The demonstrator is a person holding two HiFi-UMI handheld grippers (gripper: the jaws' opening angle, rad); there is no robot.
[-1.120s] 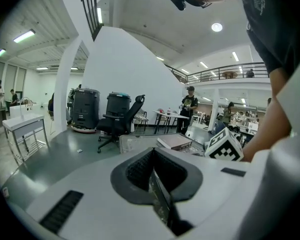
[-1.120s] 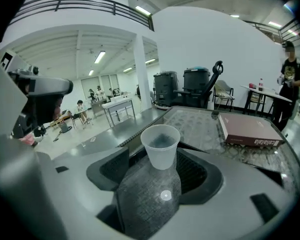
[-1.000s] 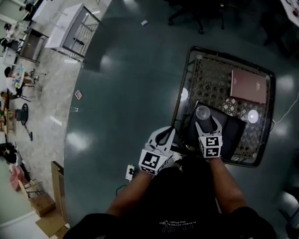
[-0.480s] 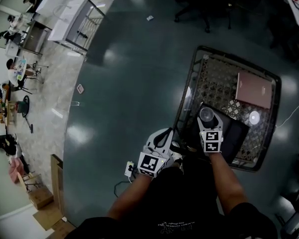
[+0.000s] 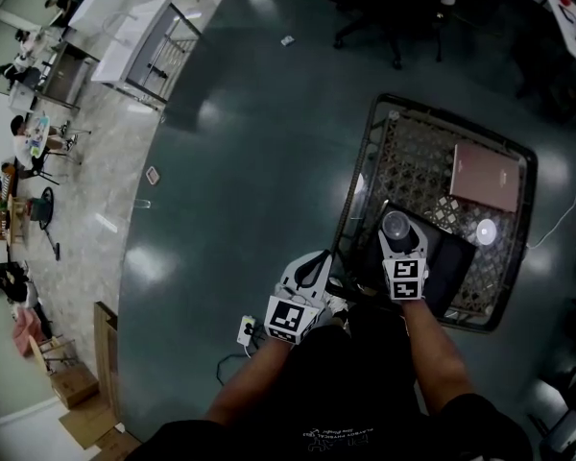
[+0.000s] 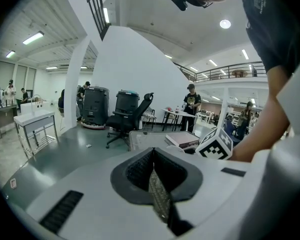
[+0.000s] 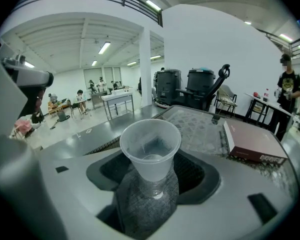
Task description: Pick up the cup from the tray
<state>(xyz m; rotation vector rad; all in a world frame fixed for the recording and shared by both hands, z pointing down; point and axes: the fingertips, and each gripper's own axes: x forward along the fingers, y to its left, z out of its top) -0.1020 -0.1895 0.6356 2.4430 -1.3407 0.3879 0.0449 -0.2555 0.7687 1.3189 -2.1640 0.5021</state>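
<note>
A clear plastic cup [image 7: 151, 151] stands upright between the pads of my right gripper [image 7: 152, 186], which is shut on its lower part. In the head view the cup [image 5: 396, 225] shows just past the right gripper [image 5: 401, 245], over the near left corner of a black tray [image 5: 453, 265]. My left gripper [image 5: 314, 267] hangs to the left of the table's edge; in its own view the left gripper [image 6: 158, 183] is shut with nothing between its pads.
The tray lies on a small table with a patterned top [image 5: 413, 152] and a dark rim. A pinkish book [image 5: 485, 176] and a white round object [image 5: 486, 230] rest on it too. Dark glossy floor surrounds the table; office chairs [image 5: 370, 8] stand beyond.
The right gripper keeps the cup in its jaws and has shifted only slightly over the tray's near left corner. The left gripper stays shut beside the table.
</note>
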